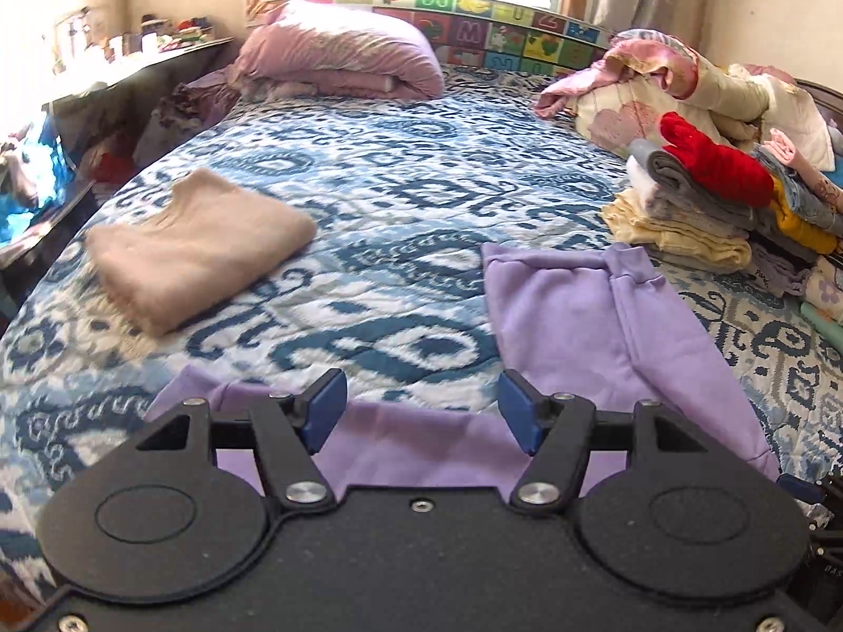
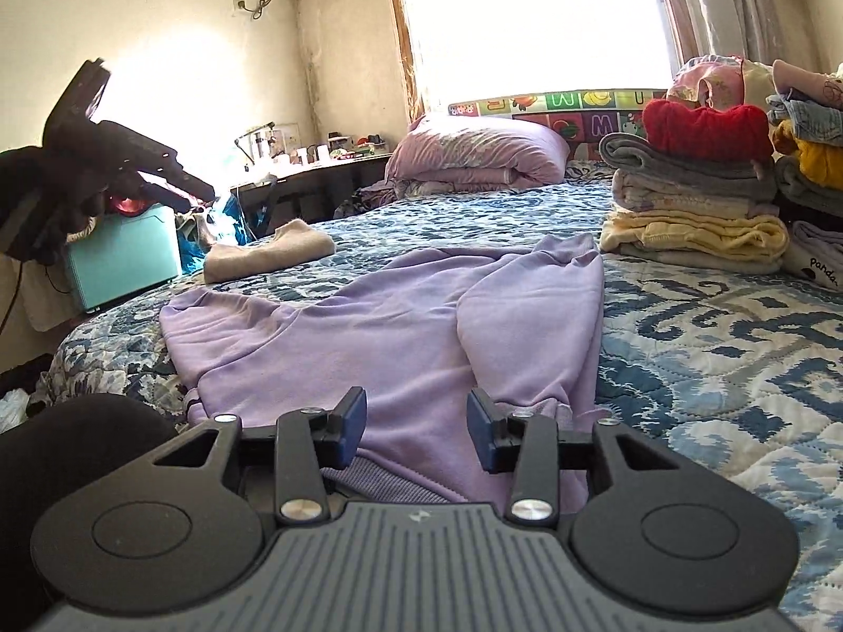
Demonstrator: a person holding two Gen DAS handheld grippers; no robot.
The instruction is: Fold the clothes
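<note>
A lavender garment (image 2: 395, 326) lies partly folded on the blue-and-white quilt (image 2: 737, 368), one sleeve or leg laid up its right side. My right gripper (image 2: 417, 429) hovers low over its near hem, jaws open, no cloth between the blue pads. My left gripper (image 1: 421, 411) stands open above the garment (image 1: 606, 326) at its near-left edge, empty. In the right wrist view the left gripper (image 2: 200, 195) hangs in the air at the far left, off the bed's side. A folded beige sweater (image 1: 195, 247) rests on the quilt to the left.
A stack of folded clothes (image 1: 711, 200) with a red piece on top stands at the right of the bed, bedding heaped behind it. A purple rolled duvet (image 1: 337, 47) lies at the head. A cluttered desk (image 1: 131, 63) and a teal box (image 2: 126, 258) flank the bed's left side.
</note>
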